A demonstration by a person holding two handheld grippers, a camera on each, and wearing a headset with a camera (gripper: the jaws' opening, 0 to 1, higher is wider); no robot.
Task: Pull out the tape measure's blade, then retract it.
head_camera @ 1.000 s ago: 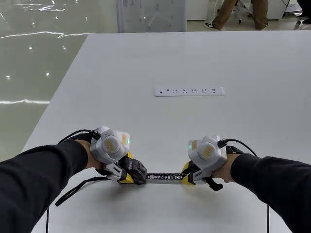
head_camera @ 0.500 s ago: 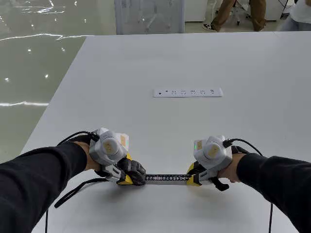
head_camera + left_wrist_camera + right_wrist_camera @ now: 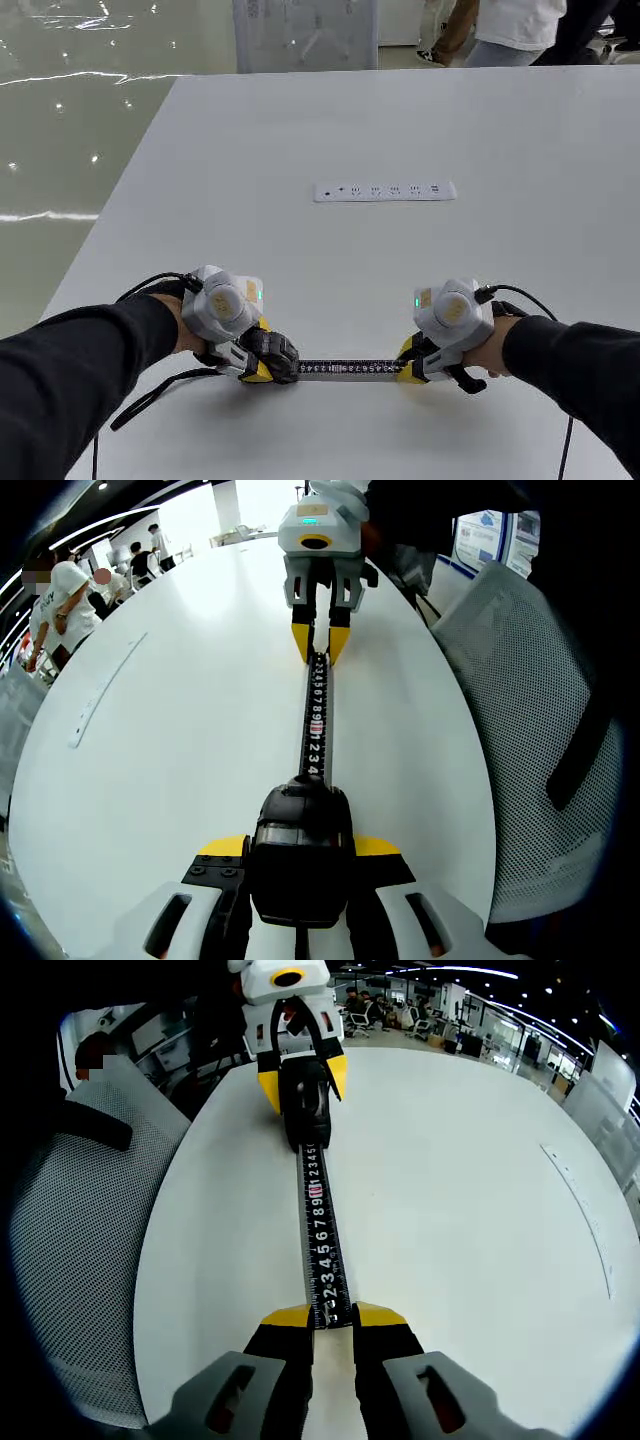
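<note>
The left claw (image 3: 300, 846) clamps the black tape measure (image 3: 304, 1095); the right claw (image 3: 330, 1317) pinches the blade (image 3: 320, 1230) end, stretched along the table (image 3: 300, 130).

The right tool (image 3: 406, 373) has drawn the blade (image 3: 345, 369) farther out of the tape measure (image 3: 275, 355).

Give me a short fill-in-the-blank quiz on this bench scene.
The left gripper grips the black case of the tape ____.
The right gripper, with ____ jaw tips, pinches the blade.
The power strip on the table is ____.
Missing words: measure, yellow, white.
</note>
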